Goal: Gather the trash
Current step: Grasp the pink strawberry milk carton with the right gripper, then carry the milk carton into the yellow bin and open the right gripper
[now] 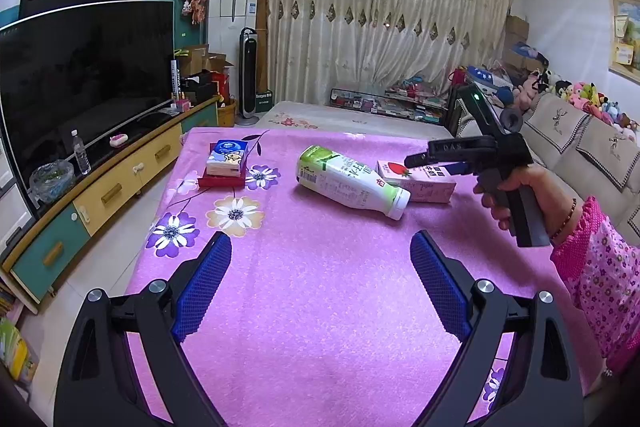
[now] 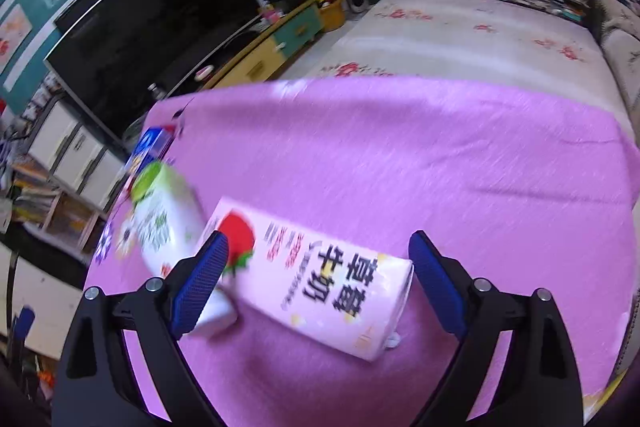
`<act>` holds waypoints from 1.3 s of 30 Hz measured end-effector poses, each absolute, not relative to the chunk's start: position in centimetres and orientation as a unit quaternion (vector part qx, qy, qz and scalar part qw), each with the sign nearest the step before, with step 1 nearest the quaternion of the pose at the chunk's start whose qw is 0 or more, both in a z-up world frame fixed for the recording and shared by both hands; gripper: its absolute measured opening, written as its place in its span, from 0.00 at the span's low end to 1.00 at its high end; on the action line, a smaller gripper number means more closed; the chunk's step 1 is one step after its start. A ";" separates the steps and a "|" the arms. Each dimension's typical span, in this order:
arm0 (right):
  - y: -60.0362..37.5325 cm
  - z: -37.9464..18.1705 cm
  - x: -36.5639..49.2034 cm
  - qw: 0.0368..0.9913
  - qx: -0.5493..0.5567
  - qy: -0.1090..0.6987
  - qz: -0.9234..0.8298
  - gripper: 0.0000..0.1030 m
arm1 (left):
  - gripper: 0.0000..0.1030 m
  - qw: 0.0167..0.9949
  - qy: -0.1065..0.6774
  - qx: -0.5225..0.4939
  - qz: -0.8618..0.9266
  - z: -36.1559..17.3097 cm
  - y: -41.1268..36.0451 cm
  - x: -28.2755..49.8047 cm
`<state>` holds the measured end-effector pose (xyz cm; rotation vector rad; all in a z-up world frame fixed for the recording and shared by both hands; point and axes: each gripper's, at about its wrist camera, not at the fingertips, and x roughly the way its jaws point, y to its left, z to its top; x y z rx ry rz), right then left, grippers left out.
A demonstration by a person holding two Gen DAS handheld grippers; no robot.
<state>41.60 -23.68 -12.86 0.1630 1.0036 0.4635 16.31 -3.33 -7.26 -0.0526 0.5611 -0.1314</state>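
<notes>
While the strawberry milk carton [image 2: 320, 283] lies on its side on the pink bench [image 2: 400, 155], touching the green bottle [image 2: 168, 223], we hold our right gripper [image 2: 318, 281] spread over it; our left gripper [image 1: 320, 287] hangs spread nearby.

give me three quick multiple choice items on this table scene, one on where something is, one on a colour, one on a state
1. Where does the pink strawberry milk carton lie?
A. right beside the green-and-white bottle
B. on top of the tissue pack
C. on the TV cabinet

2. What colour is the tablecloth?
A. white
B. green
C. purple-pink

3. How does the right gripper stand?
A. shut on the bottle
B. open above the carton
C. shut on nothing

Answers:
1 A, the carton lies against the bottle's cap end in the left wrist view.
2 C, the cloth is purple-pink with printed flowers.
3 B, in the right wrist view its blue pads stand wide apart, the carton below between them, unclamped.
</notes>
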 end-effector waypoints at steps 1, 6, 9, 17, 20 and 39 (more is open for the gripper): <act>-23.6 -12.9 40.8 0.846 0.075 0.475 0.229 0.84 | 0.87 0.958 0.277 -0.026 -0.066 -7.2 -3.4 16.4; -22.7 -12.2 35.3 0.835 0.042 0.476 0.273 0.84 | 0.87 0.959 0.274 -0.026 -0.071 -7.1 -3.5 16.2; -22.0 -12.2 32.5 0.836 0.015 0.470 0.284 0.84 | 0.87 0.959 0.273 -0.026 -0.074 -7.1 -3.6 16.1; -20.1 -14.6 32.1 0.858 -0.004 0.460 0.228 0.74 | 0.87 0.960 0.270 -0.019 -0.076 -6.9 -4.0 15.4; -19.9 -14.7 32.3 0.866 -0.012 0.448 0.219 0.55 | 0.87 0.959 0.271 -0.021 -0.077 -7.0 -4.1 15.4; -29.9 -9.2 22.4 0.917 0.062 0.364 0.151 0.47 | 0.87 0.956 0.280 -0.006 -0.091 -7.0 -6.7 16.0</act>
